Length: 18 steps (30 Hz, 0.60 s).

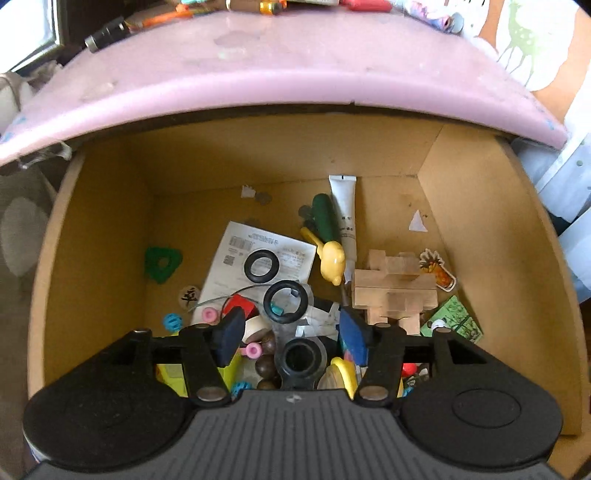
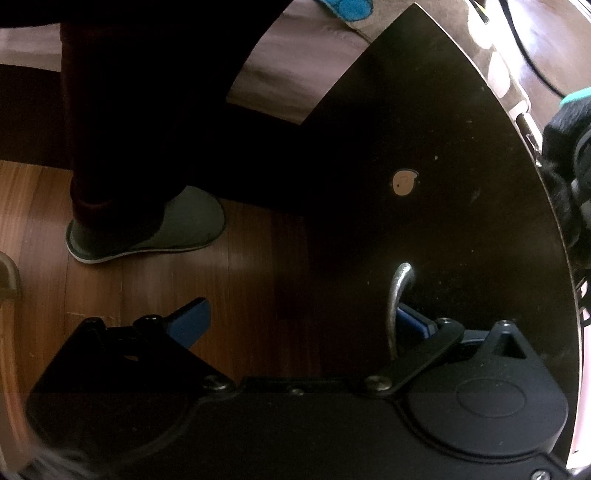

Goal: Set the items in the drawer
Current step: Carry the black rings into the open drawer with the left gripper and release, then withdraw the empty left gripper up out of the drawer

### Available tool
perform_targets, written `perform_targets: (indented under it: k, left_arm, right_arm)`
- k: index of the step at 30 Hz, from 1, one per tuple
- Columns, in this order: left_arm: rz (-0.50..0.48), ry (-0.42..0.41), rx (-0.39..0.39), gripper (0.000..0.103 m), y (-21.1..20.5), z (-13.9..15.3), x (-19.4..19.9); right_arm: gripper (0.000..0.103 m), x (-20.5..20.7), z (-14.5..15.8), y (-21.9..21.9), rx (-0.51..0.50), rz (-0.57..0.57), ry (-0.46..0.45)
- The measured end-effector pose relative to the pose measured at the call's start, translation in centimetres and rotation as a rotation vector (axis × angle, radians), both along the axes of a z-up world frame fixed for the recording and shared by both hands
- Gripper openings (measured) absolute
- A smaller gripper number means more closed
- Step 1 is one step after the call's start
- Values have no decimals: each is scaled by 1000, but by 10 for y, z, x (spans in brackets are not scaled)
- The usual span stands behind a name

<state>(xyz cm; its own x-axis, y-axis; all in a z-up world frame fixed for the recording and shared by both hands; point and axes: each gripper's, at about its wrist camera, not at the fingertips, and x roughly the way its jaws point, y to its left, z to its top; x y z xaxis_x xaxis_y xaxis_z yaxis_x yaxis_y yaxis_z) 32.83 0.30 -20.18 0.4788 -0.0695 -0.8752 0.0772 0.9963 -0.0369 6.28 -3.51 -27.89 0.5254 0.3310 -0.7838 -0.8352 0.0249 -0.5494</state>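
In the left wrist view the open drawer (image 1: 480, 206) has brown cardboard-coloured walls and holds many small items: two black rubber rings (image 1: 261, 266), a white tube (image 1: 345, 206), a green marker (image 1: 325, 218), a yellow toy (image 1: 332, 260), a wooden block puzzle (image 1: 393, 291). My left gripper (image 1: 291, 332) is open above the near end of the drawer, over a black ring-ended part (image 1: 300, 360) and clutter. My right gripper (image 2: 301, 321) is open by the dark drawer front (image 2: 443, 184); its right finger (image 2: 413, 321) sits behind the metal handle (image 2: 399, 295).
A pink tabletop (image 1: 288, 70) overhangs the drawer, with pens and markers (image 1: 170, 16) along its far edge. In the right wrist view a foot in a grey slipper (image 2: 147, 229) stands on the wooden floor (image 2: 147, 295) left of the drawer front.
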Motion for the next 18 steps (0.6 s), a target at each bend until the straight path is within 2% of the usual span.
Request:
perform_targets:
  k: [9,12,14,18]
  left_arm:
    - [11,-66,-20,56,13,44,-38]
    - [8,-87,-24,56,16,57,-56]
    - [11,-101,-32,56,19,64,-69]
    - [19,-154,-31,56,26,77,-99]
  right_arm:
    - [96,2,0,4,1,-35,6]
    - [87,7,4,5,22,-80,19]
    - [76,10,8,6,38,-113,28]
    - [69,14,10,7,59,-160,35]
